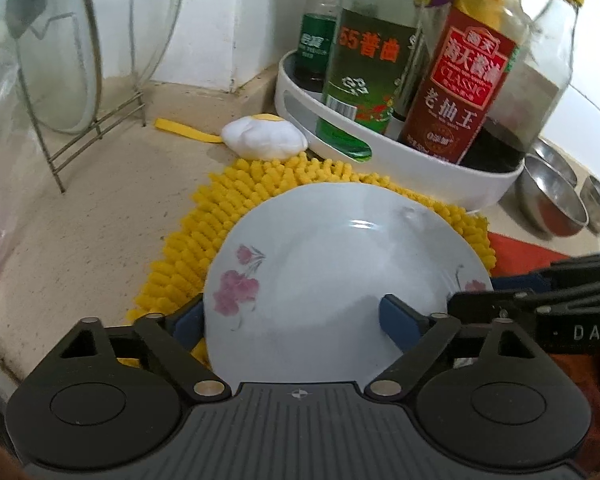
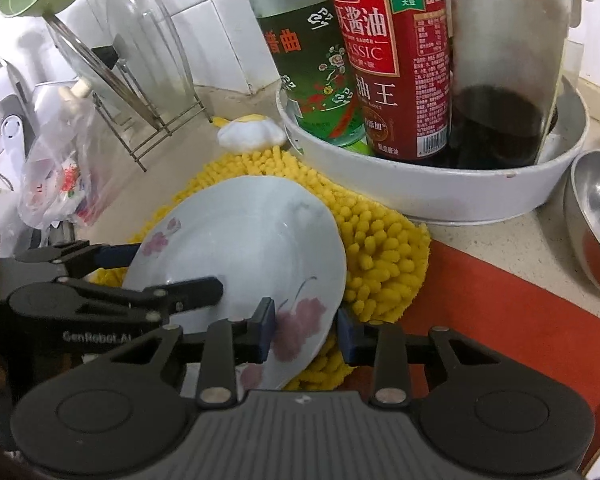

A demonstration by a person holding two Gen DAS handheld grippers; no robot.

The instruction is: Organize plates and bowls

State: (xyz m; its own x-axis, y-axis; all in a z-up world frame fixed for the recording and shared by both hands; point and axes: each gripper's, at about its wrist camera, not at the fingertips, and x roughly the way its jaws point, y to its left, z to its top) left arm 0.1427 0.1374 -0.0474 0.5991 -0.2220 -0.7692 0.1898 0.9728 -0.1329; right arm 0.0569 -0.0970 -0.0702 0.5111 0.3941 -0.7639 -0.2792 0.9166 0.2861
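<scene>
Right wrist view: your right gripper (image 2: 305, 330) is straddling the floral plate (image 2: 244, 236) at lower centre, jaws narrow around its rim, contact unclear. Your left gripper (image 1: 292, 320) is bracketing it wide open. The plate is lying on the yellow mat (image 1: 228, 196). A red bottle (image 2: 404, 60) is reading "CLASSIC".

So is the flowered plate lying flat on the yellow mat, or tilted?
Tilted. In the right wrist view the plate has its right rim raised above the yellow mat, which shows beneath that edge.
</scene>
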